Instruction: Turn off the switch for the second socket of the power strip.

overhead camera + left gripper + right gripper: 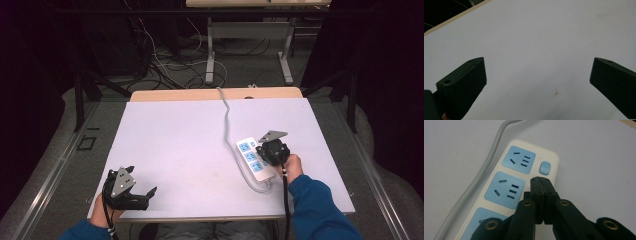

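A white power strip [251, 156] with three blue socket panels lies on the right half of the white table top [175, 145]. Its grey cable [227, 117] runs off the far edge. In the right gripper view the strip [511, 182] has a small blue switch [545, 167] near its end. My right gripper [540, 180] is shut with nothing between its jaws, and its tips hover over the strip's right edge just short of the switch. In the high view that gripper [272, 150] sits over the strip. My left gripper [142, 192] rests open near the front left corner, with bare table between its fingers [464, 85].
A wooden strip [215, 94] borders the table's far edge. Beyond it, floor cables [165, 70] and the legs of another table [210, 55] stand in the dark. A small brown mark [555, 93] dots the surface ahead of the left gripper.
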Motion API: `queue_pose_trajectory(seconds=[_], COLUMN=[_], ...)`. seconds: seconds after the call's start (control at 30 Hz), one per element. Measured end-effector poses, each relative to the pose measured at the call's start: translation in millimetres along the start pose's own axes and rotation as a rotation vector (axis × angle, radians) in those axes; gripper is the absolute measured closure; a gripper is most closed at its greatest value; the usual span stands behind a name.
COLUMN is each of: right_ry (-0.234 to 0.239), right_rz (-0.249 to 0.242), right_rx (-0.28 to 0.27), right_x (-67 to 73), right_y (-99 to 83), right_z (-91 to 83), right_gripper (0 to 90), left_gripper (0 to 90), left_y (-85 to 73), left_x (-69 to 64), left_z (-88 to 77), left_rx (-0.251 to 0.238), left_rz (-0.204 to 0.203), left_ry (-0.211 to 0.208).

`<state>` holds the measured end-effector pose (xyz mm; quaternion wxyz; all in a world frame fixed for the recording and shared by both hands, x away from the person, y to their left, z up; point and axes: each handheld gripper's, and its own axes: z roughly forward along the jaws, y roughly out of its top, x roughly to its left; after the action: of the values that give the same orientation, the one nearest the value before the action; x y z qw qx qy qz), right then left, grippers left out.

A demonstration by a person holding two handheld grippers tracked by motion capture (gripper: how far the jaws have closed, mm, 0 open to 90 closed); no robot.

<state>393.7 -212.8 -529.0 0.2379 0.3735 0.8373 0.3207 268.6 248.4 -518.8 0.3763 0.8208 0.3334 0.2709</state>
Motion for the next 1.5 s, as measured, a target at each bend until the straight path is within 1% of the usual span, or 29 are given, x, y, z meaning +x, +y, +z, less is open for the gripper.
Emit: queue_pose_trajectory(seconds=[0.1,0.17,0.2,0.37,0.4,0.43,0.5,0.53,0.6,0.63,0.67,0.73,0.77,0.8,0.87,0.9,0.97,1.0,1.03,1.1,1.17,1.2,1.27,1.3,1.37,1.43,1.5], right_ry=[0.004,0.006,0.005,-0.001,0.003,-0.006,0.003,-0.002,0.0,-0.011,-0.001,0.001,0.003,0.003,0.006,0.007,0.011,0.013,0.026,0.03,0.035,0.041,0.042,0.043,0.054,0.063,0.073], right_rz=[0.007,0.001,-0.001,-0.004,-0.006,-0.006,-0.001,-0.003,0.002,0.004,-0.002,0.005,0.013,0.013,0.013,0.006,0.013,0.008,0.007,0.009,0.013,0.015,0.006,0.016,0.013,0.011,0.013], right_rx=[0.001,0.004,0.015,0.007,0.016,0.0,0.007,-0.022,-0.03,-0.044,-0.048,-0.055,-0.055,-0.055,-0.071,-0.072,-0.067,-0.07,-0.07,-0.074,-0.069,-0.071,-0.07,-0.067,-0.078,-0.073,-0.082], right_x=[0.3,0.1,0.0,0.6,0.1,0.2,0.2,0.2,0.9,1.3,1.0,1.6,1.9,1.9,1.5,0.7,1.2,0.9,0.9,1.0,1.0,1.4,1.5,2.2,2.0,2.2,2.2], right_y=[0.1,0.3,0.7,0.9,1.4,1.7,3.8,4.1,6.1,6.9,7.4,8.6,9.9,9.9,10.8,11.3,12.4,12.7,13.1,13.4,14.2,14.3,14.3,14.2,14.0,13.9,13.5], right_z=[0.2,-0.3,-1.0,-0.6,-1.8,-1.8,-5.2,-6.2,-8.4,-9.3,-10.8,-12.4,-14.7,-14.7,-15.6,-16.7,-18.2,-18.4,-19.1,-20.2,-21.5,-22.1,-22.9,-23.4,-24.0,-25.9,-27.5], right_gripper=[90.0,90.0,90.0,90.0,90.0,89.9,89.4,89.0,88.1,87.2,86.0,84.1,80.2,80.2,75.5,71.6,64.4,59.8,56.4,50.3,40.7,37.6,30.3,27.7,21.7,17.6,15.4], left_gripper=[0.7,0.7,0.7,0.7,0.7,0.7,0.7,0.7,0.7,0.7,0.7,0.7,0.7,0.7,0.7,0.7,0.7,0.7,0.7,0.7,0.7,0.7,0.7,0.7,0.7,0.7,0.7], left_y=[0.0,0.0,0.0,0.1,0.1,0.1,0.0,0.0,-0.1,-0.2,-0.2,-0.2,-0.2,-0.2,-0.2,-0.2,-0.2,-0.2,0.1,0.1,-0.2,-0.1,-0.3,-0.3,-0.2,-0.3,-0.3], left_x=[0.0,0.1,0.1,0.1,0.2,0.4,0.1,0.2,0.1,0.1,0.2,0.1,0.1,0.1,0.1,0.1,0.1,0.0,-0.1,-0.1,-0.1,0.2,0.1,0.0,0.1,0.2,0.2], left_z=[-0.1,-0.1,-0.1,-0.1,-0.1,0.0,0.1,0.1,0.1,0.1,0.0,-0.1,-0.1,-0.1,0.0,0.0,0.0,-0.1,-0.1,0.2,0.1,-0.3,-0.2,-0.3,-0.5,-0.4,-0.4], left_rx=[0.0,0.0,0.001,-0.001,0.0,0.0,0.0,0.0,0.0,-0.001,0.0,-0.001,-0.001,0.0,0.0,0.0,0.0,0.001,0.0,0.0,0.0,-0.001,-0.002,-0.001,-0.001,-0.001,-0.001], left_rz=[0.001,0.002,0.001,0.001,0.001,0.004,0.0,0.001,0.0,-0.001,-0.001,-0.001,-0.001,0.0,0.0,-0.001,-0.001,-0.002,-0.001,0.002,-0.002,0.002,-0.003,-0.003,0.001,-0.002,0.0], left_ry=[0.0,0.001,0.001,0.0,0.001,-0.001,-0.001,-0.001,-0.001,-0.002,-0.002,-0.001,-0.001,-0.001,-0.001,-0.001,0.0,0.0,0.0,0.002,-0.002,-0.001,-0.001,-0.001,0.001,0.0,0.0])
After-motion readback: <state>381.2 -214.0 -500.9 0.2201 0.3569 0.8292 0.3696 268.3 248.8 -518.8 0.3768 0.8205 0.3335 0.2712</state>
